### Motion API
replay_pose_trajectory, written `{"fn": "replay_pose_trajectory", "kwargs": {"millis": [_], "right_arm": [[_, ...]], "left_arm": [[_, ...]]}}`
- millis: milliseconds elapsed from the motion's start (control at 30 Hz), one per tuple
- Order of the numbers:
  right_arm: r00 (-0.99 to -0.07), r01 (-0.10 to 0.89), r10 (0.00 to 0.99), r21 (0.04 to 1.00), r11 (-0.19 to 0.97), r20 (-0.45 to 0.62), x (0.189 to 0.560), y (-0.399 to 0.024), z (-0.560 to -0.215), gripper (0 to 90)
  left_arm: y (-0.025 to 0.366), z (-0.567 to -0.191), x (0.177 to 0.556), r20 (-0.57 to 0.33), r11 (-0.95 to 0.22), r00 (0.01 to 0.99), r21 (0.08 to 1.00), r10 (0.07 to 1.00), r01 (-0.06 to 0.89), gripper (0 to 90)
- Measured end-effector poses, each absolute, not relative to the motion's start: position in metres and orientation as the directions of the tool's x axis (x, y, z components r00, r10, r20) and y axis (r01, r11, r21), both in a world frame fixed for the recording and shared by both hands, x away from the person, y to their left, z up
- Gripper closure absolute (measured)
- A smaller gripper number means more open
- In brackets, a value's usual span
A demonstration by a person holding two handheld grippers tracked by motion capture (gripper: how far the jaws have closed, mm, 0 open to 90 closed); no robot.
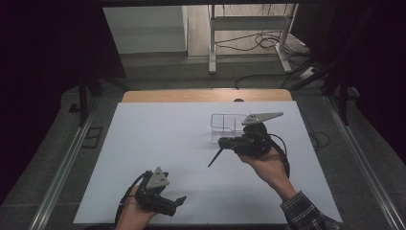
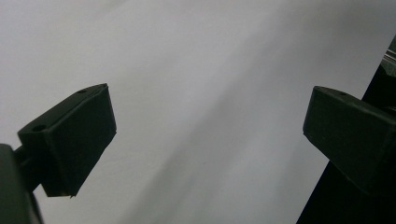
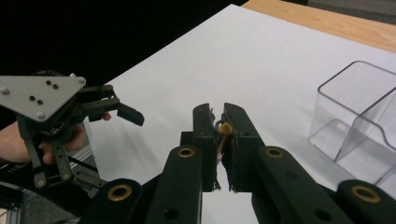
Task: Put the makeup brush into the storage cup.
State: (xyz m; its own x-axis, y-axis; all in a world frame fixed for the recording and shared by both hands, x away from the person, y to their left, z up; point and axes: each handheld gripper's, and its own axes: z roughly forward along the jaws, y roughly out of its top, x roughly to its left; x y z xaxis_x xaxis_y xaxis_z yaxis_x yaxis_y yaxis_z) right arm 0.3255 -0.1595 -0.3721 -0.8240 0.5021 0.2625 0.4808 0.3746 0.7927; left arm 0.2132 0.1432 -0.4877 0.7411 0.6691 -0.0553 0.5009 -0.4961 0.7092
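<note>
High view first: the right tool [image 1: 221, 143] sits over the middle of the white tabletop [image 1: 158, 143], held in the person's right hand [image 1: 268, 167]. A thin dark stick [image 1: 215, 157] pokes out from its front end and slants down toward the person's side of the tabletop. Just behind this tool stands a clear plastic box [image 1: 224, 122], with its open side up. The left tool [image 1: 179, 201] is well apart from it, near the front edge of the tabletop, in the left hand [image 1: 134, 213]. Its two black jaws are spread apart, and nothing sits between them.

Left gripper view: the two jaws of the left tool [image 2: 205, 126] stand far apart, one at each side. Between them is bare white tabletop [image 2: 201, 70].

Right gripper view: the jaws of the right tool [image 3: 218, 135] are pressed close together. They pinch a small thing with a yellow-brown tip [image 3: 225, 128]; what it is, is hard to tell. The clear plastic box [image 3: 355, 121] stands near, off to the right of these jaws. The left tool [image 3: 130, 114] shows farther off on the left, with its jaws open and its grey three-cornered plate on top.
</note>
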Motion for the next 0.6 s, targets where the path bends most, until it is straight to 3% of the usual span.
{"fn": "replay_pose_trajectory", "kwargs": {"millis": [600], "right_arm": [[-0.818,0.460,0.527,0.811,0.361,0.230,0.343,-0.159,-0.351,83.9]], "left_arm": [[0.161,-0.491,0.206,-0.041,-0.466,0.703,0.722,0.710,0.512,2.4]]}}
